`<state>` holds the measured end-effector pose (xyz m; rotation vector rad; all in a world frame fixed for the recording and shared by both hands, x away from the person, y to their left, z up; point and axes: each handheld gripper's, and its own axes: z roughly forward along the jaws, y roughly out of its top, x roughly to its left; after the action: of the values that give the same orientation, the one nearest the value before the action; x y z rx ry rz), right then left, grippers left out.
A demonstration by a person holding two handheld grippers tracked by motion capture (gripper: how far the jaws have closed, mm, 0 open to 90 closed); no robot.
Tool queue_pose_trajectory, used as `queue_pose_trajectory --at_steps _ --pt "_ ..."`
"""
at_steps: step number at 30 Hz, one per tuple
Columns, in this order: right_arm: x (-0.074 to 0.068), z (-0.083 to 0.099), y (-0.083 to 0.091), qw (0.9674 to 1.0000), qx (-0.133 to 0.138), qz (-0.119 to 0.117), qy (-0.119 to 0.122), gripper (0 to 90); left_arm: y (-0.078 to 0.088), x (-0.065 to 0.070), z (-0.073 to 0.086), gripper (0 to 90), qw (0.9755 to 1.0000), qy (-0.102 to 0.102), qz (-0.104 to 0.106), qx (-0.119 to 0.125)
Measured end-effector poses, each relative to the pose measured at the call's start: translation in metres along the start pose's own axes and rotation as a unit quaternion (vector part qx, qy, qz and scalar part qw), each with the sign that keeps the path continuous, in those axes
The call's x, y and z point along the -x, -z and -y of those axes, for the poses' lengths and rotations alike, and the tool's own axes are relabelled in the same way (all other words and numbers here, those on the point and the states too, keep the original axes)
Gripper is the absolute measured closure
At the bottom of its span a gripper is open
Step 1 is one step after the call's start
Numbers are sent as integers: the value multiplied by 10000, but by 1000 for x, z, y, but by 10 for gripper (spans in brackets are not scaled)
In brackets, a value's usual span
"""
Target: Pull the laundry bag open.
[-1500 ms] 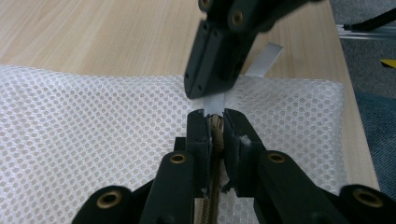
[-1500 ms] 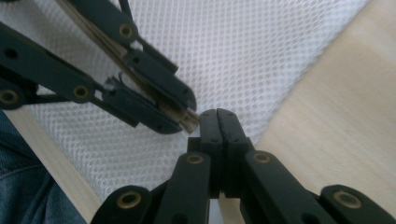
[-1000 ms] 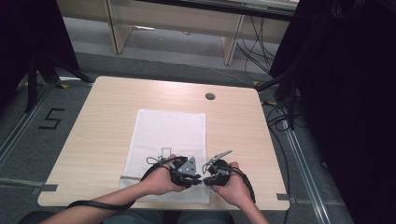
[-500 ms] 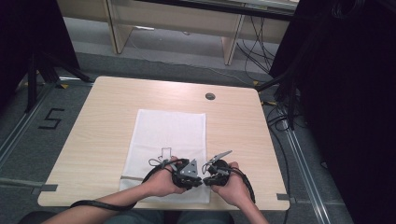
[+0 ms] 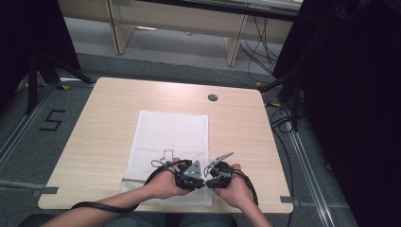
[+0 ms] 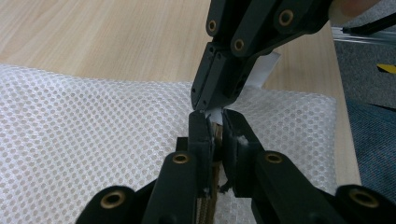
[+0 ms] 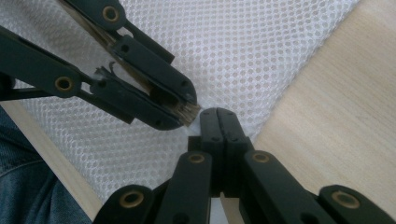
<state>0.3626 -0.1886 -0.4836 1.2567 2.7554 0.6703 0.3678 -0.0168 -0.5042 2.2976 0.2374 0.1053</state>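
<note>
Two forearms come in from the bottom edge, hands close together. The left hand-held gripper (image 5: 187, 174) points right, its jaws nearly together after just closing further, a thin strip of something pale pinched between them. The right hand-held gripper (image 5: 216, 176) points left, jaws fully together, tip to tip with the left

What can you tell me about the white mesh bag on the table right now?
The white mesh bag is a flat rectangle of fine netting with small round holes, lying spread on the light wooden table, long side running away from the person. A small outlined tab marks its middle. Both grippers meet at its near edge: the left gripper, whose jaws have just been closing, has a small white piece between them, and the right gripper is shut at the bag's edge.
</note>
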Motion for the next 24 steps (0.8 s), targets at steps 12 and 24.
queue_pose_trajectory --at_steps 12,24 --pt "-1 -1 0 9998 -7 81 156 900 7 -1 2 822 10000 6 0 15" --pt "-1 -1 0 9999 -23 55 123 900 10 -1 2 822 10000 -90 -14 -13"
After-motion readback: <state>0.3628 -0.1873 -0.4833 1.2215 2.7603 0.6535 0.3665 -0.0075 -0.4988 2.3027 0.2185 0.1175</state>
